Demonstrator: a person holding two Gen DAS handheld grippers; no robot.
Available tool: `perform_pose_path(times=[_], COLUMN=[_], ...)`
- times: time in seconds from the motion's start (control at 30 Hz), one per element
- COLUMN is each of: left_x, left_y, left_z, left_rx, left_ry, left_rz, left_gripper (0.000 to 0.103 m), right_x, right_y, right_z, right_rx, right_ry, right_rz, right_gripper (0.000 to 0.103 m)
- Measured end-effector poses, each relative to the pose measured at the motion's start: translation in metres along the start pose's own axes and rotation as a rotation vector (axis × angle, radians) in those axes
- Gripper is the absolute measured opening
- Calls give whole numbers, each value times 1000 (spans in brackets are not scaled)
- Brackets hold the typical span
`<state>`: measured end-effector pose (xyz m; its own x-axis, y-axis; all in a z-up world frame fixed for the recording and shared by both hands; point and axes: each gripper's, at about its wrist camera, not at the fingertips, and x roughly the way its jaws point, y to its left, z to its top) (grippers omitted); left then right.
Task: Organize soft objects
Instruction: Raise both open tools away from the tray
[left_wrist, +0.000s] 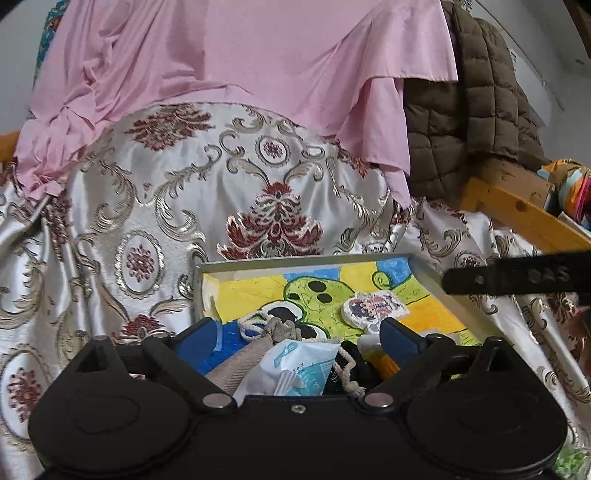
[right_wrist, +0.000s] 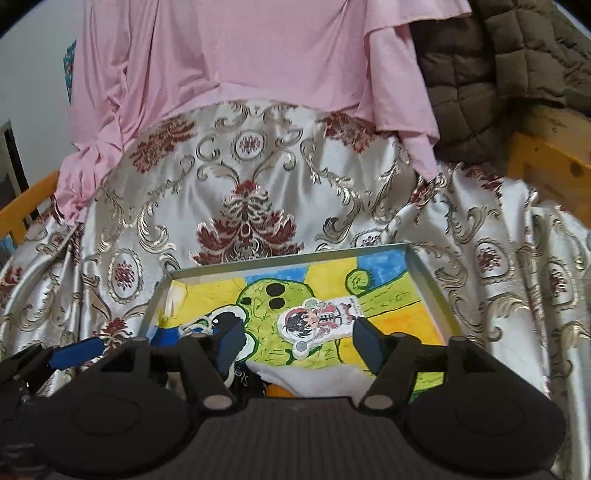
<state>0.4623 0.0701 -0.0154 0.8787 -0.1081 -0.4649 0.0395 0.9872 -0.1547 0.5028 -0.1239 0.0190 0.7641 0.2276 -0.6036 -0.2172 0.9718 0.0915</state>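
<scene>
My left tongs (left_wrist: 299, 334) are spread wide over the tray (left_wrist: 306, 258), pinching nothing; my right tongs (right_wrist: 299, 341) are spread too, above the cartoon sticker (right_wrist: 317, 321)

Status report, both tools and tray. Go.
Left tool open, empty. Right tool open, empty. Soft cartoon figure lying in tray. Nothing blocking.

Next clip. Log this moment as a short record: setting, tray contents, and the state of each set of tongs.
setting: patterned satin cloth with a pink fabric draped behind it and a brown quilted jacket at the right
tray: shallow metal, lined with a colourful drawing
tray contents: cartoon figure plush, white cloth, blue-and-white packet, beige drawstring pouch
left tongs: open, nothing gripped
right tongs: open, above the plush and white cloth, nothing gripped
</scene>
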Motion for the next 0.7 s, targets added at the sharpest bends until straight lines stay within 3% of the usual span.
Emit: perform_pose_path(times=[0.2, 0.37, 0.7], left_x=[-37, -76, -167], left_y=[-6, -12, -25], left_z=[11, 16, 25], left_rx=[-20, -23, -30], left_ry=[-35, -66, -184], left_rz=[17, 29, 37], left_gripper=[98, 101, 102], right_x=[-45, -82, -162], right_y=[-3, -3, 3], right_z=[-7, -11, -25], right_rx=[-36, -67, -91], right_ry=[-43, -77, -158], right_rz=[6, 5, 31], right_gripper=[84, 86, 101])
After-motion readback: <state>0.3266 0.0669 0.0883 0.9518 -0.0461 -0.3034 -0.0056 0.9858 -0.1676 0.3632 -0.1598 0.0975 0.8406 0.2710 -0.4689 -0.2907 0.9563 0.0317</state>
